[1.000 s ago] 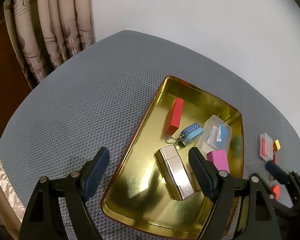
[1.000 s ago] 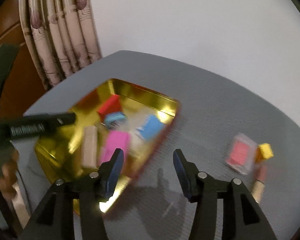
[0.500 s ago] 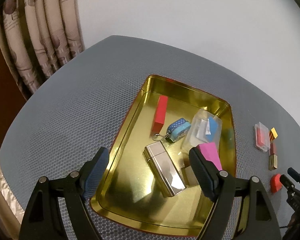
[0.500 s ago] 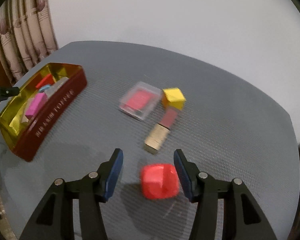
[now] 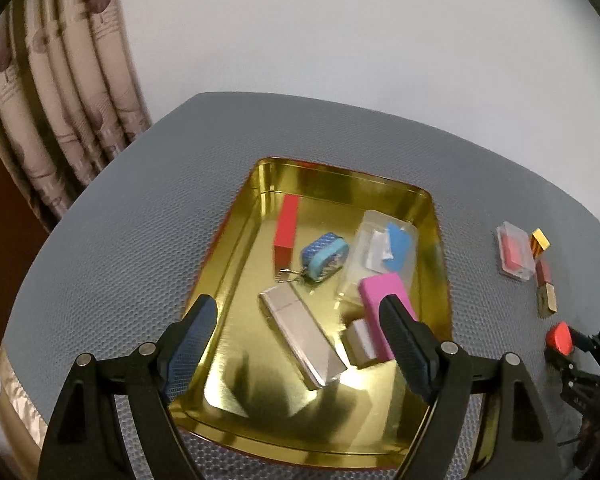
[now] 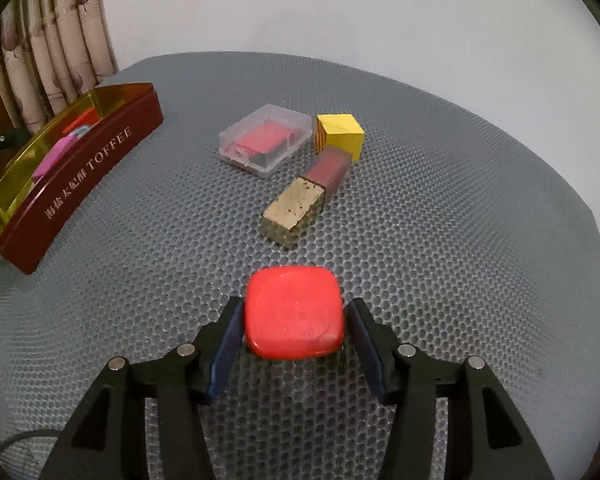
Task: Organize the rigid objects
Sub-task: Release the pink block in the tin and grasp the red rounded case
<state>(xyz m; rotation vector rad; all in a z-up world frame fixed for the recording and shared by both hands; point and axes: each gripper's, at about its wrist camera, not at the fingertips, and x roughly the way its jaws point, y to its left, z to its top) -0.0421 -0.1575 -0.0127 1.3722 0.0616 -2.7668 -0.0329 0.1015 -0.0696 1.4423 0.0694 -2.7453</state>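
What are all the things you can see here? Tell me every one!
tin: 1, gold inside, dark red outside, on the mat
red bar: 1, in the tin
keychain pouch: 1, blue, in the tin
clear box: 1, blue inside, in the tin
silver case: 1, in the tin
pink block: 1, in the tin
clear case: 1, red inside, on the mat
yellow cube: 1, beside the clear case
lipstick: 1, gold and red, lying flat
red block: 1, between the right gripper's fingers
mat: 1, grey honeycomb
curtain: 1, beige
left gripper: open, over the tin
right gripper: around the red block
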